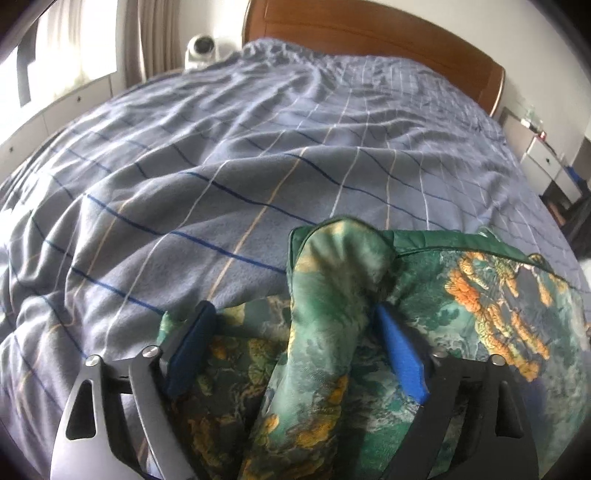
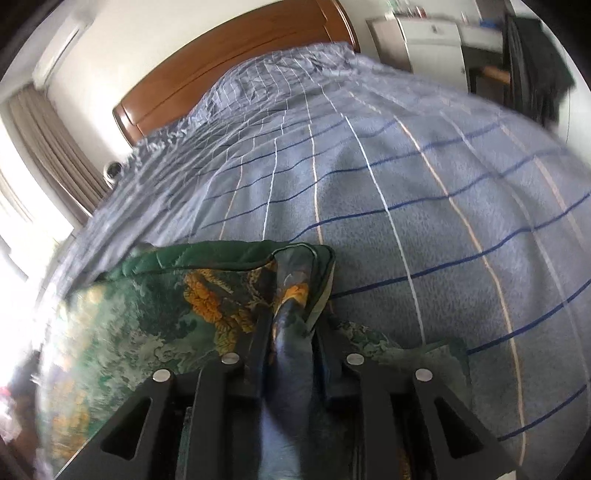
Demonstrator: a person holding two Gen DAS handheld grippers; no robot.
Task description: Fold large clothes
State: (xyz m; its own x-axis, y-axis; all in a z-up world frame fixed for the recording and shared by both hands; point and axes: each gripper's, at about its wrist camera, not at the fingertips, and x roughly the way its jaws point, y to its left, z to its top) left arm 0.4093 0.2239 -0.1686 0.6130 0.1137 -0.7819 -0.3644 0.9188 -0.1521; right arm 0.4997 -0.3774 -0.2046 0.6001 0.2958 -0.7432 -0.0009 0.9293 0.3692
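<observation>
A soft, slippery garment [image 1: 480, 295] at the bed's [image 1: 221, 166] near edge is released by the left gripper [image 1: 291, 332], jaws apart, while pinched in the right gripper [image 2: 291, 332].

Between the left gripper's [image 1: 295, 332] matt blue pads [image 1: 402, 365] lies a garment [image 1: 325, 295] of smooth, faintly shiny printed cloth. Beyond it, the blanket [image 1: 221, 166] is soft, matt, fuzzy cloth; the headboard [image 1: 369, 33] is glossy wood.
</observation>
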